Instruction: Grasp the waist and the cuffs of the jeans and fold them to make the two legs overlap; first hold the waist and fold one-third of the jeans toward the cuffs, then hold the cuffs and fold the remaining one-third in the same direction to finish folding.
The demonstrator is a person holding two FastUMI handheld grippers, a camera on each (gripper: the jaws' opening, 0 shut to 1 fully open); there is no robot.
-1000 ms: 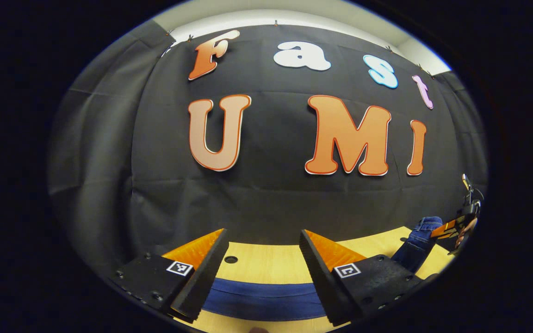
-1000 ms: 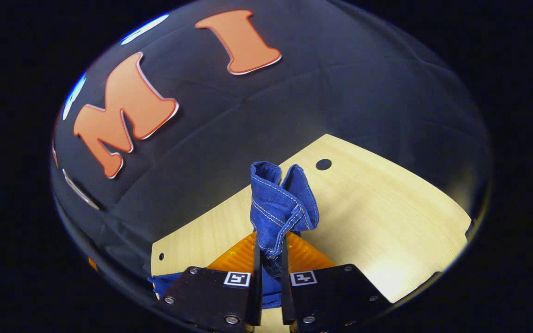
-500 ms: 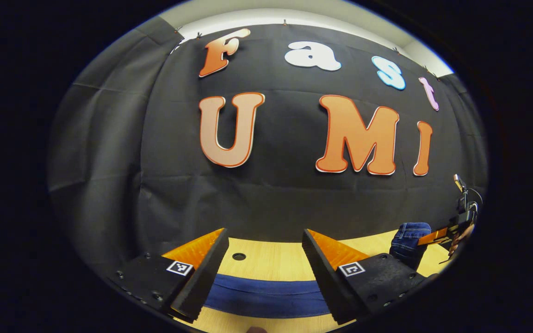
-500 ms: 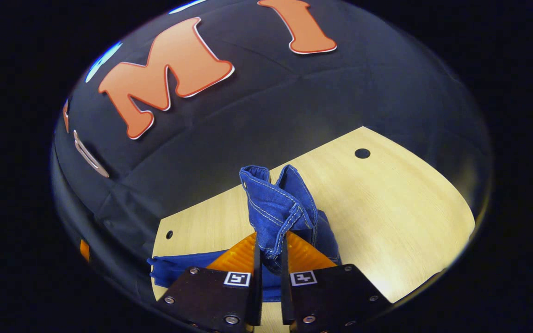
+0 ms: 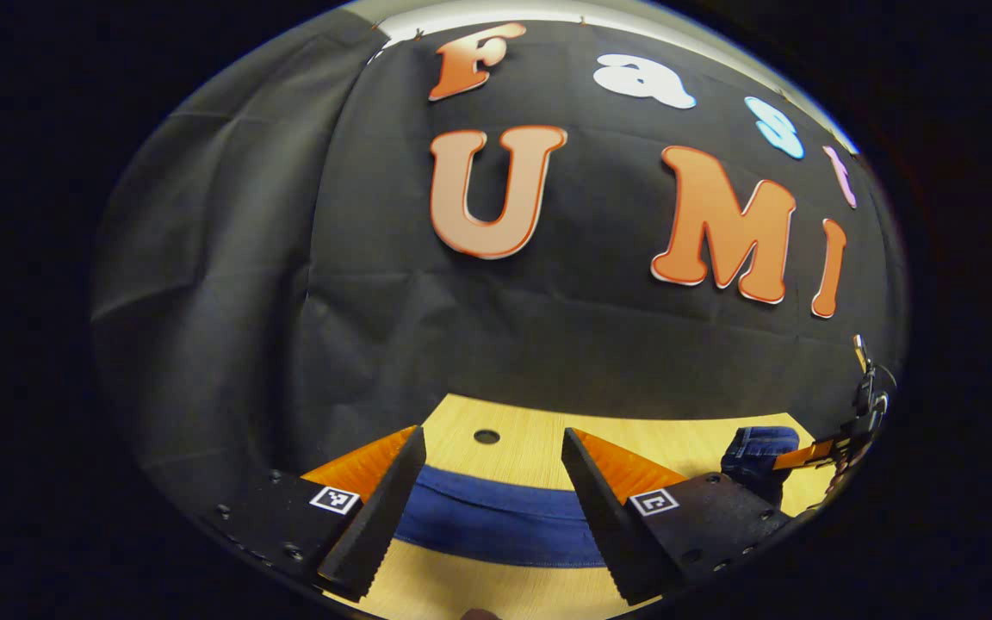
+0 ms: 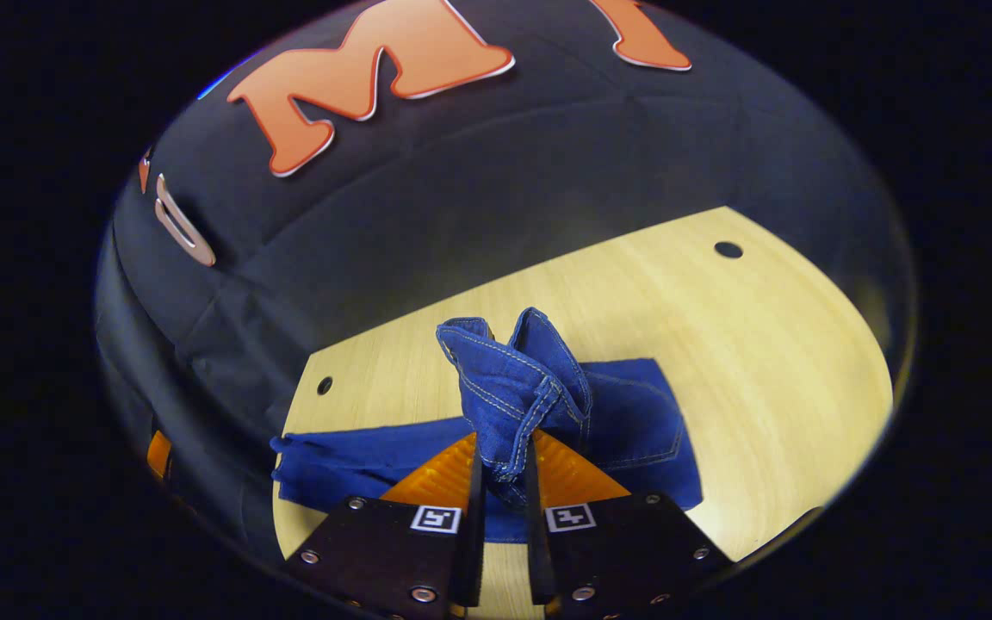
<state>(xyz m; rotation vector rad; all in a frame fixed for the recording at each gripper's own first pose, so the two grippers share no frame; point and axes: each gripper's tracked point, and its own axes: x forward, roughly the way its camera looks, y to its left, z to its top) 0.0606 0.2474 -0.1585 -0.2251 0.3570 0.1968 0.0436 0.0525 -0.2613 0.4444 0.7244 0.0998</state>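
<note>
Blue jeans (image 6: 634, 422) lie flat on the wooden table (image 6: 763, 344), a back pocket showing and the legs (image 6: 332, 456) running off to the left. My right gripper (image 6: 503, 465) is shut on a bunched, stitched edge of denim (image 6: 513, 383) at the waist end, raised above the flat part. In the left gripper view a flat band of the jeans (image 5: 496, 521) lies across the table beneath my left gripper (image 5: 492, 435), which is open with nothing between its fingers. Far right in that view, the right gripper (image 5: 840, 443) holds the raised denim (image 5: 754, 452).
The table has small round holes (image 6: 728, 250) (image 6: 325, 385) (image 5: 486, 437) near its back edge. Black cloth wall stands close behind the table. Bare wood lies to the right of the jeans (image 6: 806, 413).
Both cameras have tipped downward, bringing more table and jeans into sight. The right gripper keeps its hold on the denim while the flat pocket area has come into view. The left gripper stays open.
</note>
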